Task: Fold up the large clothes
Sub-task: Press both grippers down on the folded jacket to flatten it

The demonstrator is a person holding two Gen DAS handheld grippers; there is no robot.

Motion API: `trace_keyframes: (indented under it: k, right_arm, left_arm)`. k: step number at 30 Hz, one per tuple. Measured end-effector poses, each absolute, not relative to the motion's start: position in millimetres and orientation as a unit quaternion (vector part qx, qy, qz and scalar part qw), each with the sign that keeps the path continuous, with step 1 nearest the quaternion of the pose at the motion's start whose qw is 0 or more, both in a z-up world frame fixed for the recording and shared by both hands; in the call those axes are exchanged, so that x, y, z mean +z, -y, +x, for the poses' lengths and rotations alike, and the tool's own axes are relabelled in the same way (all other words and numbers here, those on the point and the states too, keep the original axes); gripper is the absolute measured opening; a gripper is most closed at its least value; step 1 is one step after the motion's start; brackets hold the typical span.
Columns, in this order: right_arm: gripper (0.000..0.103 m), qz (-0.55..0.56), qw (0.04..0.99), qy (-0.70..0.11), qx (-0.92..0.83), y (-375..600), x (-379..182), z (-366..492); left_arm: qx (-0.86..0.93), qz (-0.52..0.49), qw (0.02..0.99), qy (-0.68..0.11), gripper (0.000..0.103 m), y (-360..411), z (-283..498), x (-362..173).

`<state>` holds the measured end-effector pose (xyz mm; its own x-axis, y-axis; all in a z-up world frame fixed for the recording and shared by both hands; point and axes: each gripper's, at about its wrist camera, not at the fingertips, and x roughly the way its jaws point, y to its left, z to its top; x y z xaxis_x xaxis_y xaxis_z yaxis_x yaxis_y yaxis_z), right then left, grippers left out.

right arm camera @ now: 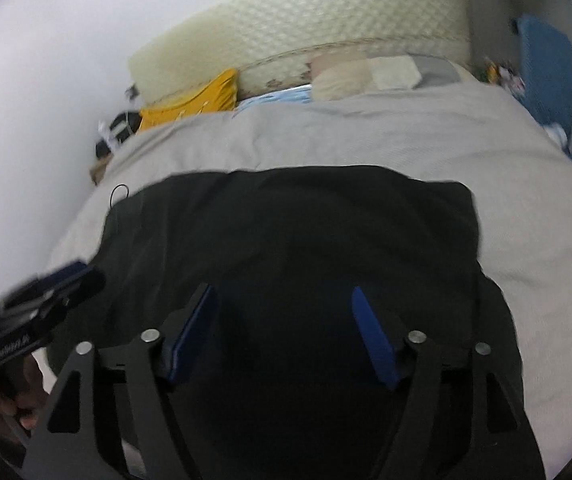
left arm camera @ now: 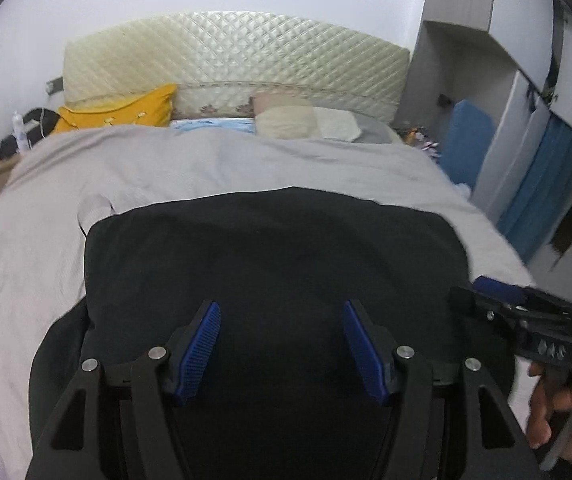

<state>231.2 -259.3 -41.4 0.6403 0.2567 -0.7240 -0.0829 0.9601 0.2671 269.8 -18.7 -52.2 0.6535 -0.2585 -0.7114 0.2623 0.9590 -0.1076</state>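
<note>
A large black garment [left arm camera: 269,248] [right arm camera: 286,220] lies folded into a broad rectangle on the near part of a bed with a grey cover [left arm camera: 165,168] [right arm camera: 366,140]. My left gripper [left arm camera: 281,308] hovers over the garment's near part, its blue pads [left arm camera: 201,344] wide apart with only cloth below them. My right gripper [right arm camera: 281,292] stands open over the same garment, with nothing pinched. In the left wrist view the right gripper [left arm camera: 486,290] shows at the garment's right edge, held by a hand [left arm camera: 546,420]. In the right wrist view the left gripper [right arm camera: 73,276] shows at the left edge.
A quilted cream headboard [left arm camera: 237,52] backs the bed, with a yellow pillow [left arm camera: 125,114] and a cream pillow [left arm camera: 286,120] in front of it. A blue mat [left arm camera: 466,140] leans by the wardrobe on the right. Dark items and a bottle [left arm camera: 19,128] sit at the far left.
</note>
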Motion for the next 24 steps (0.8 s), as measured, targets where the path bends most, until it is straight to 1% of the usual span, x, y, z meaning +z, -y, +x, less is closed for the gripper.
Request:
trace_keyframes:
  k: [1,3,5,7,9,11,24]
  right_arm:
    - [0.075,0.089,0.903,-0.41,0.089,254,-42,235]
    - [0.084,0.06,0.914,-0.394,0.07,248,-50,250]
    - [0.087,0.05,0.919,-0.385,0.061,242,-54,261]
    - [0.09,0.046,0.918,-0.389,0.062,239,-66,273]
    - [0.099,0.046,0.914,-0.398,0.059,241,-79,282]
    - [0.103,0.054,0.913,-0.402,0.049,241,-83,287]
    - [0.103,0.072,0.901,-0.424,0.057,237,-110,322]
  left_arm:
    - [-0.136,0.012,0.911,-0.388,0.063,19,275,-58]
    - [-0.123,0.03,0.914,-0.386,0.063,20,287,-72]
    - [-0.122,0.029,0.915,-0.384,0.063,20,296,-82]
    - [-0.12,0.036,0.918,-0.376,0.064,20,300,-88]
    - [-0.12,0.039,0.918,-0.376,0.064,19,304,-93]
    - [-0.118,0.037,0.921,-0.37,0.064,19,306,-96]
    - [-0.129,0.032,0.913,-0.385,0.068,9,336,-127]
